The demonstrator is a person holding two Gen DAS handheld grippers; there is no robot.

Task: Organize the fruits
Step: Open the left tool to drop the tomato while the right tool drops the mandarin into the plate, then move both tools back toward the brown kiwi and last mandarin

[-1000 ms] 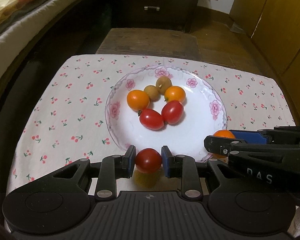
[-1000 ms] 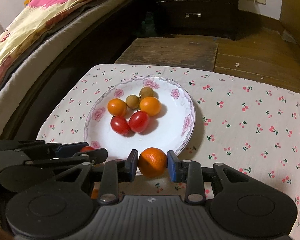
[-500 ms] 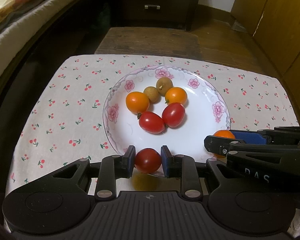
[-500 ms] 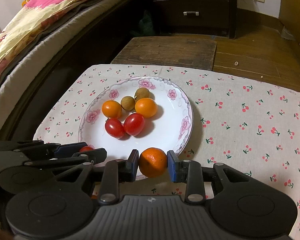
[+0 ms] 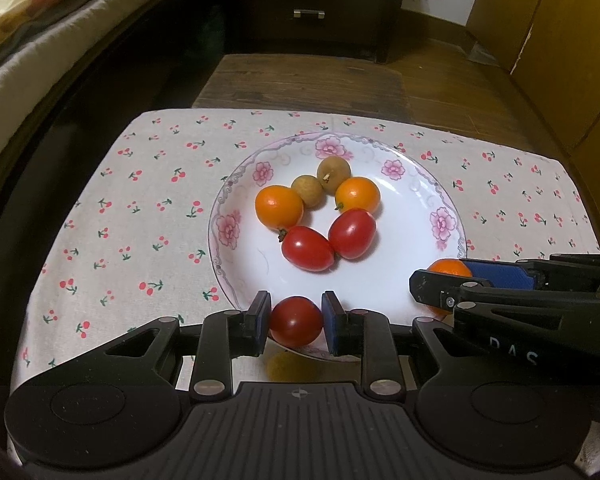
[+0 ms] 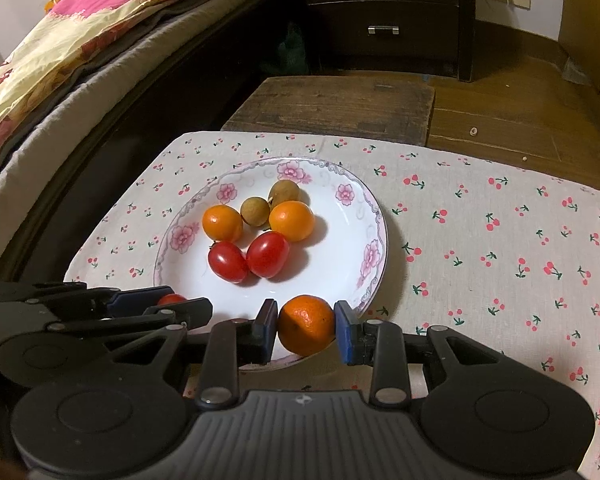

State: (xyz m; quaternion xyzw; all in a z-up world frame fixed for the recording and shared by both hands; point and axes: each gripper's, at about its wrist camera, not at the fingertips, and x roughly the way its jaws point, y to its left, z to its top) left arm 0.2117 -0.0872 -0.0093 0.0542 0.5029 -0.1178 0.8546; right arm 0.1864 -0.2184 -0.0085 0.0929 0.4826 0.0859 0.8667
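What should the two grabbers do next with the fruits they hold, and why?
Probably ease both forward and let go over the plate. The left gripper grips a red tomato, the right gripper a small orange, both at its near rim.

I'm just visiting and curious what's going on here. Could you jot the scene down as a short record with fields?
Setting: cherry-print cloth on a low table beside a bed
Plate: white, pink flowers on rim
On plate: two oranges, two red tomatoes, two brown longans, clustered together
Left gripper: jaws closed on a red tomato at the plate's near rim
Right gripper: jaws closed on a small orange at the plate's near rim
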